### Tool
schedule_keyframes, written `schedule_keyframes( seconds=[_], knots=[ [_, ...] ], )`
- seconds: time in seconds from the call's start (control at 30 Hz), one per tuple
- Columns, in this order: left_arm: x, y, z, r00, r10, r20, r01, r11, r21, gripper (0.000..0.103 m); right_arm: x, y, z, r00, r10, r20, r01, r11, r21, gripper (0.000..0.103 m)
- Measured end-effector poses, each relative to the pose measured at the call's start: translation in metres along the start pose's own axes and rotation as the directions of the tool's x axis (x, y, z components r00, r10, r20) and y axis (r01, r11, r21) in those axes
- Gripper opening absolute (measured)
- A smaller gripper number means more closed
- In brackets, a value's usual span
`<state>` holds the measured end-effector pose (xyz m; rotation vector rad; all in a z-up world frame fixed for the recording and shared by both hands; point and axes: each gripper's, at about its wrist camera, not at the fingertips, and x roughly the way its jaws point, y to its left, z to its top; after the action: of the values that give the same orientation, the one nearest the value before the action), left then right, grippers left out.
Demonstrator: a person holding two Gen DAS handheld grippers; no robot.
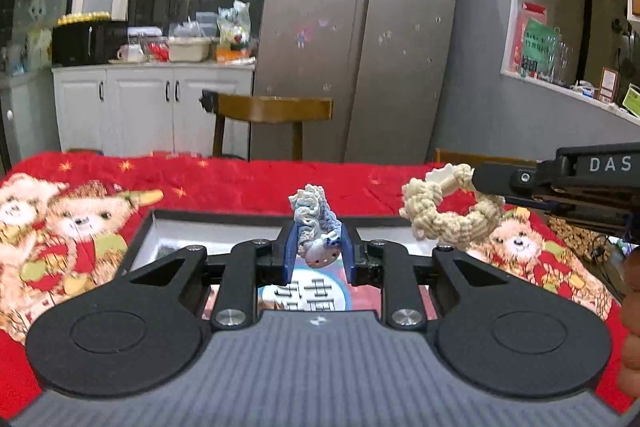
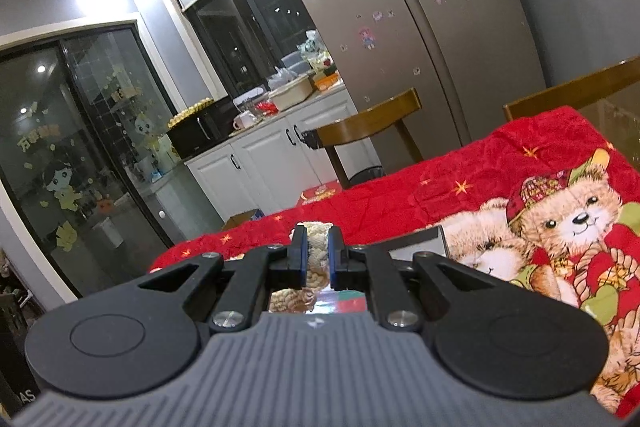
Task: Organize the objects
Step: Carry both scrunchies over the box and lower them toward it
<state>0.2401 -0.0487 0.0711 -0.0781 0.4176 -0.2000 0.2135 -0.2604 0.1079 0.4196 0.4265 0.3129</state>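
In the left wrist view, I am holding my left gripper (image 1: 319,251) at the centre of the frame, its blue fingers (image 1: 291,251) squeezing a small blue-and-white knitted toy (image 1: 314,223) with a pale plastic piece at its lower end. The toy is sticking up above the fingertips. Just below and behind it, a shallow open box (image 1: 168,231) with a white inside is lying on a red blanket (image 1: 240,183) printed with teddy bears. At the right edge of this frame, my right gripper (image 1: 476,181) is reaching in from the side, gripping a cream rope ring (image 1: 448,211) that is hanging in the air above the blanket, to the right of the knitted toy.

In the right wrist view, the same gripper's jaws are pinching narrowly on the rope ring (image 2: 318,251) at lower centre. A wooden chair (image 1: 272,111) and a silver fridge (image 1: 360,27) are standing beyond the table.
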Motion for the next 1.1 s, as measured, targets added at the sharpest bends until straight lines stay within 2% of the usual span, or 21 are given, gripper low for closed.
schedule_keyframes(
  seconds=[0.2, 0.5, 0.67, 0.87, 1.1],
  knots=[
    [0.015, 0.006, -0.012, 0.999, 0.001, -0.038, -0.001, 1.0, 0.005, 0.027, 0.018, -0.011, -0.007, 0.999, -0.026, -0.033, 0.025, 0.999, -0.036, 0.012],
    [0.024, 0.007, -0.027, 0.996, -0.058, -0.068, 0.059, 0.998, 0.019, 0.027, 0.035, -0.026, -0.019, 0.994, -0.079, -0.082, 0.075, 0.996, -0.051, 0.012],
    [0.027, 0.007, -0.032, 0.994, -0.065, -0.086, 0.067, 0.998, 0.016, 0.027, 0.041, -0.031, -0.024, 0.989, -0.1, -0.105, 0.095, 0.994, -0.053, 0.012],
    [0.028, 0.01, -0.041, 0.989, -0.055, -0.14, 0.058, 0.998, 0.015, 0.027, 0.049, -0.037, -0.029, 0.983, -0.113, -0.141, 0.107, 0.993, -0.054, 0.012],
    [0.031, 0.009, -0.043, 0.987, -0.043, -0.154, 0.048, 0.998, 0.028, 0.027, 0.056, -0.044, -0.034, 0.974, -0.144, -0.175, 0.139, 0.989, -0.041, 0.012]
  ],
)
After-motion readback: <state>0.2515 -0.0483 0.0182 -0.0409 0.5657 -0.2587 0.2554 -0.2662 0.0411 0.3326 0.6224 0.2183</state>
